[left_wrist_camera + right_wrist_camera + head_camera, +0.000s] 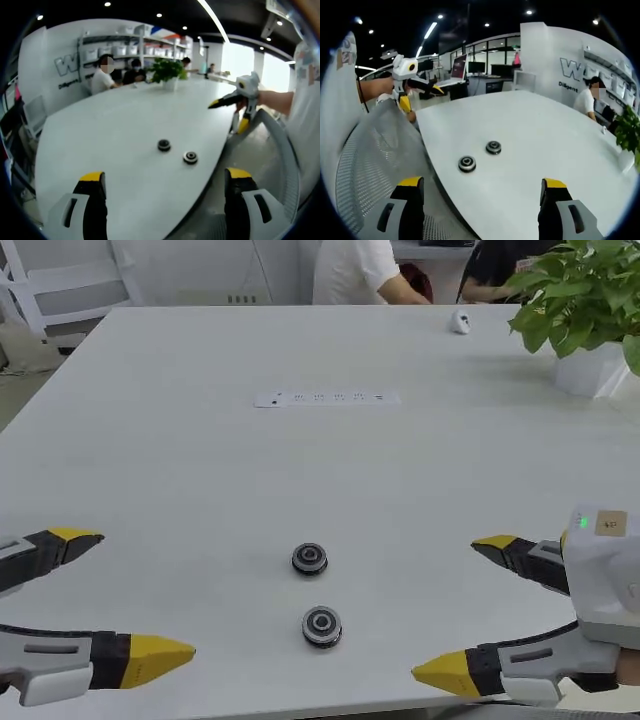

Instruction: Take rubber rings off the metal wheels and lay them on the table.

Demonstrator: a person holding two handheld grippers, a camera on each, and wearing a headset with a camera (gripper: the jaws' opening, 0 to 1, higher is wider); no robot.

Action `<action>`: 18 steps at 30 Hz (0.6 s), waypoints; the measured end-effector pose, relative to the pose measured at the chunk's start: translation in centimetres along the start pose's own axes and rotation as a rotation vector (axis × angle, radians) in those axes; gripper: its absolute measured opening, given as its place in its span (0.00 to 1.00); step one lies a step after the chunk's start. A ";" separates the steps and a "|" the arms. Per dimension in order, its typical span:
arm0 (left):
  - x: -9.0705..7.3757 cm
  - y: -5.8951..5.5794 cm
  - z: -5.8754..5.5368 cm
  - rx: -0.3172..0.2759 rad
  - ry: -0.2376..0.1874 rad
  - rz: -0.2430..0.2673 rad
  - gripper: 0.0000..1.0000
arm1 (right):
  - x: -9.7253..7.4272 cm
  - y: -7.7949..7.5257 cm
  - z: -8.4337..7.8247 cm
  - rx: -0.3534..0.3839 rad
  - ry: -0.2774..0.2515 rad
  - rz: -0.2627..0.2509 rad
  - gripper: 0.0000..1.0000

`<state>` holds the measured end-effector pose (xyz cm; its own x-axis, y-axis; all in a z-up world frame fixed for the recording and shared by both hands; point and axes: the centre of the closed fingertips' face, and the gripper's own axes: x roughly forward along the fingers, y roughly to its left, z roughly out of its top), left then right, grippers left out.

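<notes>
Two small metal wheels with black rubber rings lie flat on the white table (200, 470) near its front edge, the farther wheel (310, 559) (164, 145) (493, 147) just behind the nearer wheel (322, 626) (190, 157) (467, 163). My left gripper (145, 593) (165, 175) (422, 98) is open, well to the left of them. To their right my right gripper (445, 608) (481, 182) (226, 118) is open too. Both have yellow-tipped jaws spread wide with nothing between them, and neither touches a wheel.
A white power strip (328, 398) lies at mid-table. A leafy plant in a white pot (590, 365) stands at the far right, with a small white object (460, 322) beside it. People sit along the far edge. A grey mesh chair (380, 150) is by the front edge.
</notes>
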<state>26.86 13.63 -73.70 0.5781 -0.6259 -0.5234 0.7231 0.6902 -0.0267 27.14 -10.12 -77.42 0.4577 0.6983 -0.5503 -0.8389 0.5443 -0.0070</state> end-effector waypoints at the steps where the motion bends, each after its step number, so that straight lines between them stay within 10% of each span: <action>1: 0.0 0.0 0.0 0.000 -0.001 0.000 1.00 | 0.0 0.0 0.0 0.000 0.000 0.000 0.96; 18: 0.0 0.0 0.1 0.005 0.004 -0.004 1.00 | -0.1 0.0 -0.1 -0.005 0.008 0.006 0.95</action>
<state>26.88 13.58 -73.57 0.5741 -0.6272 -0.5264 0.7272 0.6860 -0.0243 27.03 -10.25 -77.43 0.4501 0.6980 -0.5569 -0.8432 0.5376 -0.0077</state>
